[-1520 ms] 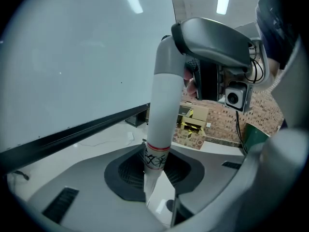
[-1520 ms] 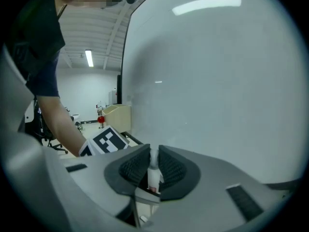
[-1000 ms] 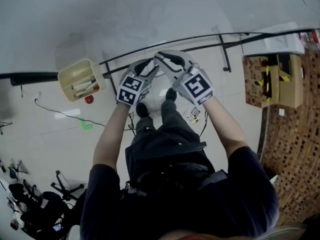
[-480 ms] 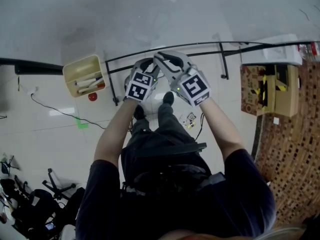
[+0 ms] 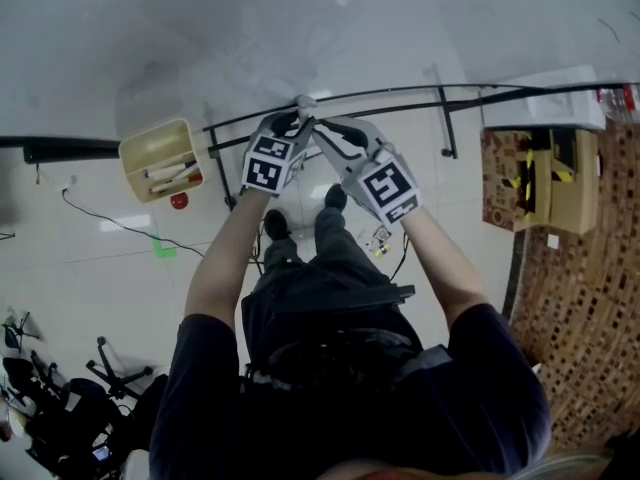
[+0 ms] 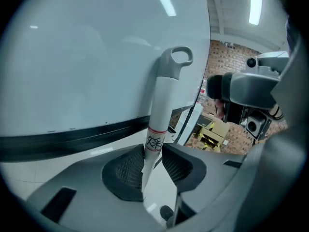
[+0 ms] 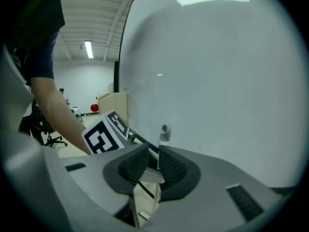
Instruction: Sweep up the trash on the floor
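Observation:
A white broom handle (image 6: 159, 105) with a grey loop at its top and a red band stands upright against a pale wall. My left gripper (image 6: 153, 161) is shut on it below the band, having just been closing. In the head view, the handle's tip (image 5: 301, 103) pokes up above the left gripper (image 5: 292, 126). My right gripper (image 5: 327, 130) sits close beside the left one. Its jaws have just been opening, and in the right gripper view (image 7: 148, 166) they stand slightly apart around a thin white shaft. The grey loop (image 7: 164, 132) shows beyond them. The broom's head is hidden.
A yellow bin (image 5: 160, 158) with items and a red ball (image 5: 178, 200) sit to the left. A black rail (image 5: 400, 93) runs along the wall's base. Cardboard boxes (image 5: 545, 158) stand at right, a cable (image 5: 110, 223) and a green scrap (image 5: 165, 250) lie on the floor, and chairs (image 5: 80, 408) stand at lower left.
The left gripper has shifted towards the wall and closed around the handle, whose tip now shows above it. The right gripper has drawn back slightly.

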Available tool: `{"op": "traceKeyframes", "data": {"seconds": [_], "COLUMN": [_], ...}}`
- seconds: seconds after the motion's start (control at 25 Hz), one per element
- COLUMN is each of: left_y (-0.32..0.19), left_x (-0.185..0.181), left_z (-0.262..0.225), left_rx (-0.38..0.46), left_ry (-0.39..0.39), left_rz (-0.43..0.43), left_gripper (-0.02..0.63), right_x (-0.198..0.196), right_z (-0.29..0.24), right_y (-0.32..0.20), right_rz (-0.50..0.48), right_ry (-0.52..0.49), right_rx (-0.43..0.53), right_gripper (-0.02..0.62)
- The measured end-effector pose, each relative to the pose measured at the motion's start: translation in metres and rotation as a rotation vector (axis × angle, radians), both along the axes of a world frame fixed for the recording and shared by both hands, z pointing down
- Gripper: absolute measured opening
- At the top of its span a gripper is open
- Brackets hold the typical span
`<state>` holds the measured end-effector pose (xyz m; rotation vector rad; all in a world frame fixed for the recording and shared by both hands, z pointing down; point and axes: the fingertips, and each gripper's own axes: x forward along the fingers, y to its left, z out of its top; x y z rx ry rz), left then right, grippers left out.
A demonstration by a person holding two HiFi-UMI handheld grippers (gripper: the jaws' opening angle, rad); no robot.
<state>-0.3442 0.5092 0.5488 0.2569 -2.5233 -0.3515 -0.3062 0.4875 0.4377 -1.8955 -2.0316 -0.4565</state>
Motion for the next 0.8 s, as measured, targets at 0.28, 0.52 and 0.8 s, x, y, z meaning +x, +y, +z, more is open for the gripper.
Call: {"op": "traceKeyframes", "data": {"seconds": [0.28, 0.52, 0.8], "left_y": [-0.002, 0.004, 0.021], "left_x": [0.019, 0.049, 0.069], "left_z": [0.002, -0.004, -0.023], "left_rx": [0.004, -0.010, -0.039], "left_ry": [0.022, 0.029, 0.013], "left_rz": [-0.021, -0.050, -0.089], "left_gripper": [0.118, 0.120, 0.120], "right_x": [0.007, 0.018, 0.025], "right_z": [0.000, -0.002, -0.011], "right_y": [-0.002, 0.003, 0.002], "right_rz": [-0.008, -0.023, 0.005], "right_ry": [0.065, 0.110, 0.081], "right_rx": [-0.011, -0.028, -0.036], "right_gripper": [0.069, 0.066, 0.066]}}
